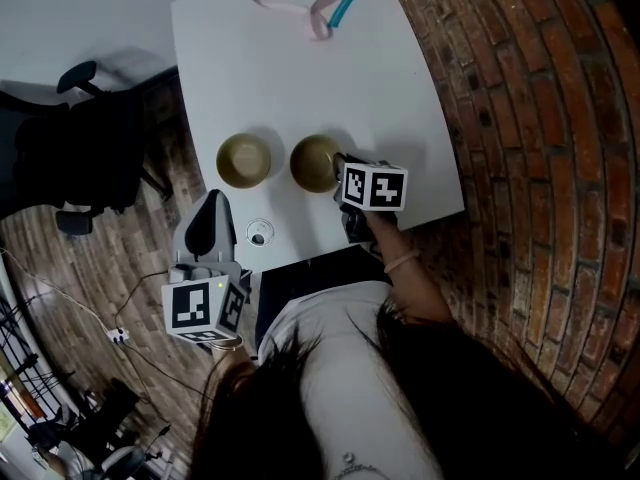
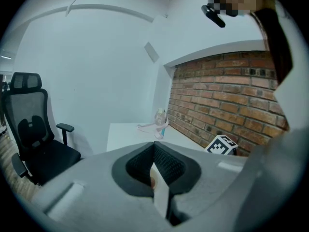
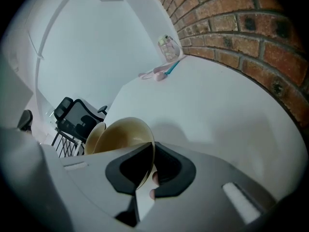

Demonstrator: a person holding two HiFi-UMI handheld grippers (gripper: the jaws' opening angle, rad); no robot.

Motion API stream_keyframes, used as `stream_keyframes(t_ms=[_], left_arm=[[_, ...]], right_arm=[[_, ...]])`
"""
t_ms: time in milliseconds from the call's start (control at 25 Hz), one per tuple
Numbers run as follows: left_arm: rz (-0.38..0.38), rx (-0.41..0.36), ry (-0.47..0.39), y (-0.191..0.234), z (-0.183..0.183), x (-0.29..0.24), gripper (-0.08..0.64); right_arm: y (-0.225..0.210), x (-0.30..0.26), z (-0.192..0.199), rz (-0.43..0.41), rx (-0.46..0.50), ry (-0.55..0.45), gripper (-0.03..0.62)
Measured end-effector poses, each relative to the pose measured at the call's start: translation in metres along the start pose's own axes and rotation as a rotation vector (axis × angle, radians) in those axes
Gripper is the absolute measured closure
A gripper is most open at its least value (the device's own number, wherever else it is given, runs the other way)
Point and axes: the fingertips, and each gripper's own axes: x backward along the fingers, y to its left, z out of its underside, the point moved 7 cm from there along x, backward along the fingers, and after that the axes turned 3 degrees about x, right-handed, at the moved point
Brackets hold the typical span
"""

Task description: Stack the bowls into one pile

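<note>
Two tan bowls stand side by side on the white table [image 1: 300,78], near its front edge. The left bowl [image 1: 244,160] is free. My right gripper [image 1: 339,171] is shut on the near right rim of the right bowl [image 1: 314,163]. In the right gripper view this bowl [image 3: 123,135] has its thin rim pinched between the jaws, and the other bowl [image 3: 93,138] peeks out behind it at the left. My left gripper [image 1: 212,203] hangs off the table's front left corner, away from both bowls. In its own view the left gripper [image 2: 154,148] is shut with nothing in it.
A pink hanger [image 1: 298,0], a blue stick [image 1: 343,6] and a clear jar [image 3: 169,47] lie at the table's far end. A small white disc [image 1: 260,233] sits by the front edge. An office chair [image 1: 85,158] stands left; the brick wall [image 1: 520,118] is right.
</note>
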Motion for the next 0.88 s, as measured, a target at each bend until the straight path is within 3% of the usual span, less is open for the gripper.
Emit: stream_keyframes(t_ms=[440,880], left_arm=[[0.042,-0.008,-0.026,0.019,-0.005,0.007,0.561],[0.04,0.02,-0.066,0.037,-0.006,0.021,0.561]], right_arm=[[0.012,0.015,0.003,0.02,-0.049,-0.045,0.577],[0.033,0.025,-0.004,0.02,-0.023,-0.066,0.577]])
